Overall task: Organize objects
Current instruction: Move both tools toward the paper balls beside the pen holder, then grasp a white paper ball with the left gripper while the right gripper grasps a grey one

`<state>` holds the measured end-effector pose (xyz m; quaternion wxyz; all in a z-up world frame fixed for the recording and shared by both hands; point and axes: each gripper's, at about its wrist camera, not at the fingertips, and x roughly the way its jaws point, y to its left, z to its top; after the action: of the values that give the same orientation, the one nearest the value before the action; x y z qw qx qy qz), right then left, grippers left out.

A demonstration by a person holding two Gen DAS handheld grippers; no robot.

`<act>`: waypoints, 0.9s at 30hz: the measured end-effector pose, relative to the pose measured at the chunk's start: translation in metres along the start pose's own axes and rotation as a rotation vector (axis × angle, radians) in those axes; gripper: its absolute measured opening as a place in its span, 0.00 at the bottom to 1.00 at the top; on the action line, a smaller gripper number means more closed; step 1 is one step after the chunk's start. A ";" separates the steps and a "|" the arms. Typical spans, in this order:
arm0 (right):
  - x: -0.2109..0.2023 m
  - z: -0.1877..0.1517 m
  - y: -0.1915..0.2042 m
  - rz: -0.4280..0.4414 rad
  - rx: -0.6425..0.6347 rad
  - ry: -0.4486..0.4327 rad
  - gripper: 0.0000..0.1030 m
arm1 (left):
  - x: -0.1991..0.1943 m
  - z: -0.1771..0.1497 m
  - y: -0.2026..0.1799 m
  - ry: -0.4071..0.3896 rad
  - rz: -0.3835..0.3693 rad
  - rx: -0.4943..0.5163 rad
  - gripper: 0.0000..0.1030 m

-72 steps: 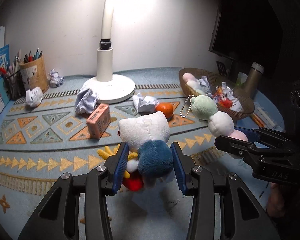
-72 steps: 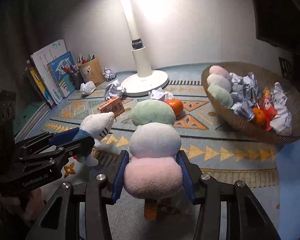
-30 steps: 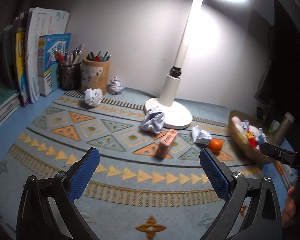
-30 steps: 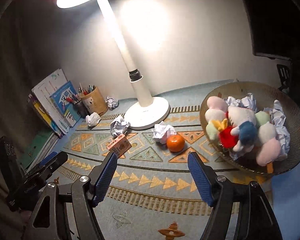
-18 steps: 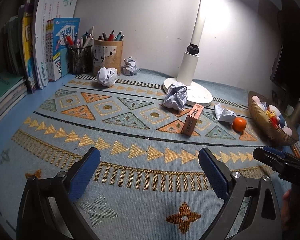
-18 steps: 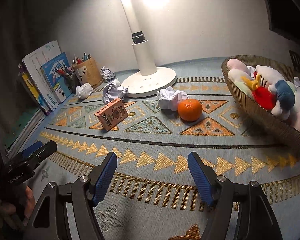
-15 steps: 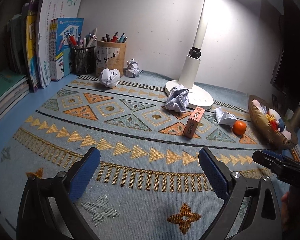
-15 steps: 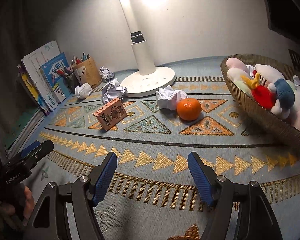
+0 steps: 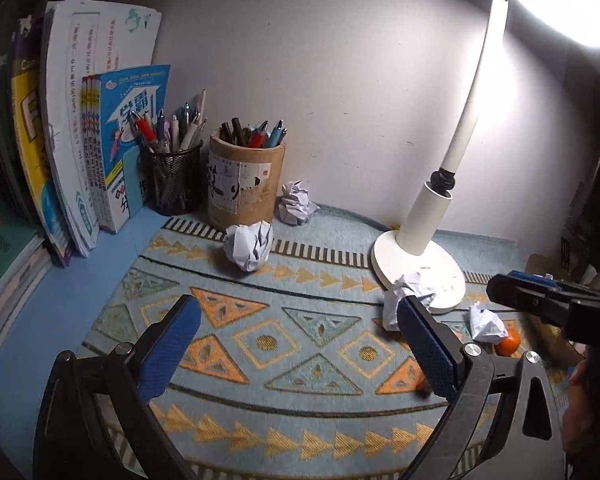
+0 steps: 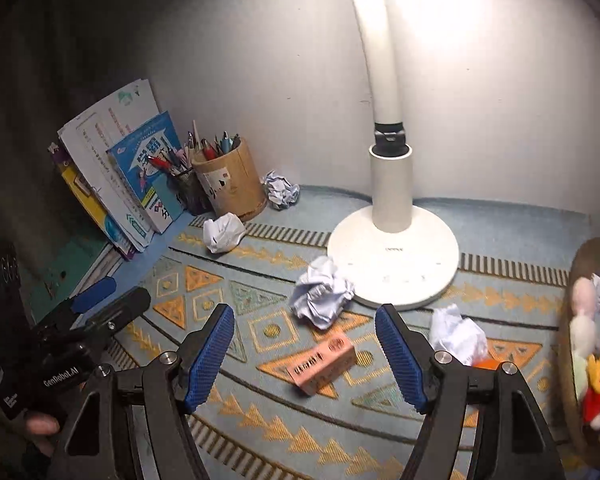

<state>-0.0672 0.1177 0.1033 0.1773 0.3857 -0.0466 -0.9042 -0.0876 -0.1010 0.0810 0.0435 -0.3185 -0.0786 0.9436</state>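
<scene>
**Desk tidy, part done: toys in the basket, loose items still on the mat**

Left wrist view. My left gripper (image 9: 296, 344) is spread wide with nothing between its blue pads; below it is only bare patterned mat (image 9: 260, 344).
- Ahead and slightly left: a crumpled paper ball (image 9: 249, 246), lying free on the mat.
- Further ahead, against the wall: a second paper wad (image 9: 297, 203), just beside the cardboard pen pot (image 9: 245, 186); a mesh pen cup (image 9: 175, 182) and standing books (image 9: 130, 144) are to the left of that.
- Ahead right: the lamp base (image 9: 420, 270), with a third paper wad (image 9: 404, 300) at its near edge, partly behind my right-hand finger.
- Far right: a fourth wad (image 9: 487, 323) touching an orange (image 9: 508, 341). The other gripper's tip (image 9: 540, 304) reaches in above them.

Right wrist view. My right gripper (image 10: 304, 354) is likewise open and empty.
- Directly ahead, between the fingers' line of sight: a pink box (image 10: 325, 363), lying flat on the mat, not touched.
- Just beyond it: the big paper wad (image 10: 322, 296), against the lamp base.
- Ahead right: another wad (image 10: 458, 336), hiding most of the orange.
- Far right edge: the woven basket (image 10: 576, 276), already holding plush toys (image 10: 592, 364) and some paper.
- Ahead left, far: two more wads near the pen pot.

My assessment: the plush toys look sorted. Four paper wads, the pink box and the orange are still outstanding. The box sits closest to the right gripper and looks like the natural next pick.
</scene>
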 end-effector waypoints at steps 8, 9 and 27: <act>0.153 0.089 0.013 0.025 0.226 0.148 0.63 | 0.103 0.023 0.040 0.090 0.030 -0.079 0.95; 0.166 0.095 0.012 0.026 0.245 0.153 0.63 | 0.107 0.025 0.041 0.087 0.029 -0.082 0.94; 0.284 0.121 0.009 0.064 0.331 0.204 0.43 | 0.136 0.016 0.047 0.137 -0.015 -0.115 0.43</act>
<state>-0.3323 0.0018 -0.0038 0.1441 0.4975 -0.1888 -0.8343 -0.2072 -0.1310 0.0044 0.0373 -0.3839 -0.1320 0.9131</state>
